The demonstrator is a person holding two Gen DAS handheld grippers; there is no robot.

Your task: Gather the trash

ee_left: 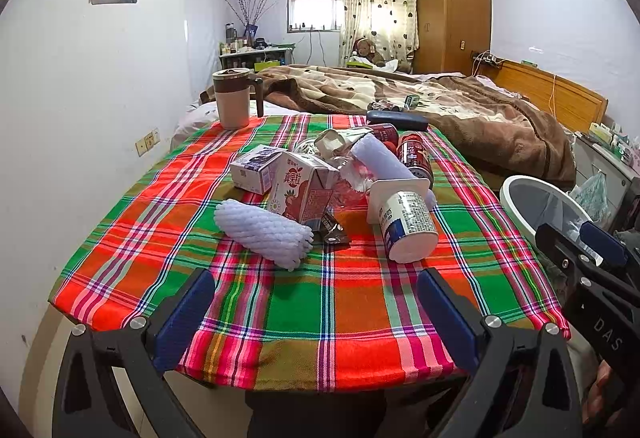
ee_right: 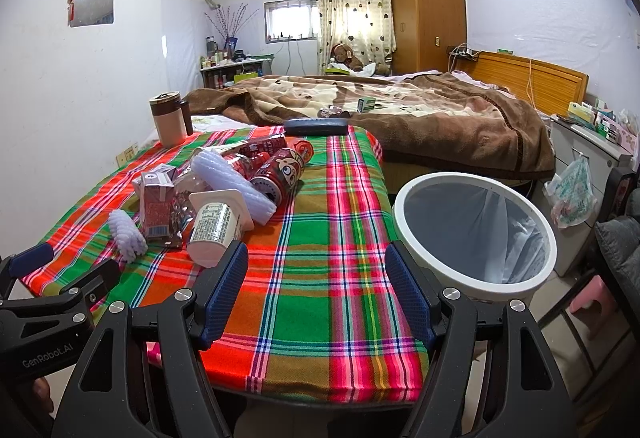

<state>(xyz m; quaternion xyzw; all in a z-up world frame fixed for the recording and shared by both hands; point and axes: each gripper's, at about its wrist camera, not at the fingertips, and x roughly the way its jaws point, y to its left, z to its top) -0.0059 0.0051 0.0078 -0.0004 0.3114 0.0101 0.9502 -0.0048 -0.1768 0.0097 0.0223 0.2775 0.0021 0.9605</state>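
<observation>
Each black plastic gripper, left [ee_left: 316,314] and right [ee_right: 316,294], is fitted with blue textured pads [ee_right: 226,288], silver screws and white lettering; bare fingertips [ee_right: 42,396] are glimpsed.

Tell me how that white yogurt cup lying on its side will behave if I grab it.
The yogurt cup lies on its side with the lid gone, so it is probably empty and light. Its thin plastic wall may flex or crush between the fingers. Being round and tapered, it could roll in a curve if nudged, though its square rim should check that.
</observation>
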